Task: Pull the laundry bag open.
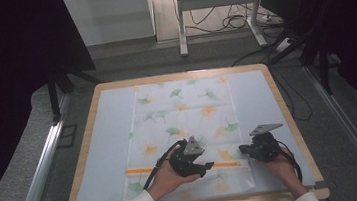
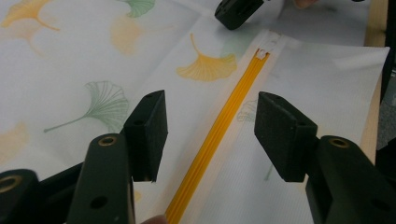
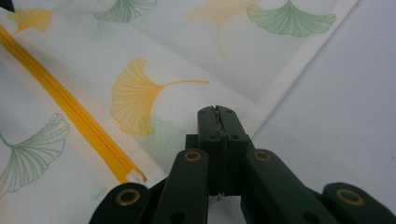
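Left tool (image 2: pixel 210 135) stood with its jaws apart, straddling the yellow zipper (image 2: pixel 219 126) of the ginkgo-print mesh bag (image 1: pixel 184 125) without touching it; the pads were clear of the fabric. Right tool (image 3: pixel 218 116) had its jaws pressed together, with a sliver of pale fabric apparently caught between the tips, just beside the zipper's end near the bag's side hem. Bag lay flat on a white sheet (image 1: pixel 106 148) covering the bench (image 1: pixel 279 100), reaching from the far edge to near the front edge, zipper running parallel to the front edge.
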### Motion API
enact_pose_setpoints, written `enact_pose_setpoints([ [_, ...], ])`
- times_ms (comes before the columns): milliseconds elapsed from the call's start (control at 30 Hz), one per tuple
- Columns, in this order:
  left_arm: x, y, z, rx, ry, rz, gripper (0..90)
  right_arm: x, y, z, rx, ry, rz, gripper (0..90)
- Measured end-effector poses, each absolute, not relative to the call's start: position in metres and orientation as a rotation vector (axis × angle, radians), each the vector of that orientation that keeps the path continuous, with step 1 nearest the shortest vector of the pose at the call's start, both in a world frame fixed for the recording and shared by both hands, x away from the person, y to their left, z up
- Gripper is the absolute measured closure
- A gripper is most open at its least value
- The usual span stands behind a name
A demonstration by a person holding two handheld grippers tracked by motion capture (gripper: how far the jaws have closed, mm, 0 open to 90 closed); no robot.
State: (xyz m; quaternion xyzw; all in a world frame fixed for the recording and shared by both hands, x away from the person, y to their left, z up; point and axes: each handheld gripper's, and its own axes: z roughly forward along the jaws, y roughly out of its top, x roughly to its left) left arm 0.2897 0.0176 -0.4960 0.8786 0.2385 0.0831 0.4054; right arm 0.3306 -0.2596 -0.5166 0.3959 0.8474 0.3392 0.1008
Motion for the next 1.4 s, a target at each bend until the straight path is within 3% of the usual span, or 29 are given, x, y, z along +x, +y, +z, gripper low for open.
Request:
enact_pose_setpoints([
  [533,0.290,-0.011,-0.491,2.217,0.530,0.172,47.4,0.333,-0.266,-0.518,1.196,2.533,1.039,89.2],
  [867,0.302,-0.042,-0.496,2.230,0.509,0.164,56.5,0.334,-0.268,-0.519,1.187,2.537,1.066,89.4],
  [1400,0.312,-0.070,-0.506,2.268,0.490,0.156,54.2,0.335,-0.269,-0.520,1.213,2.535,1.083,89.4],
])
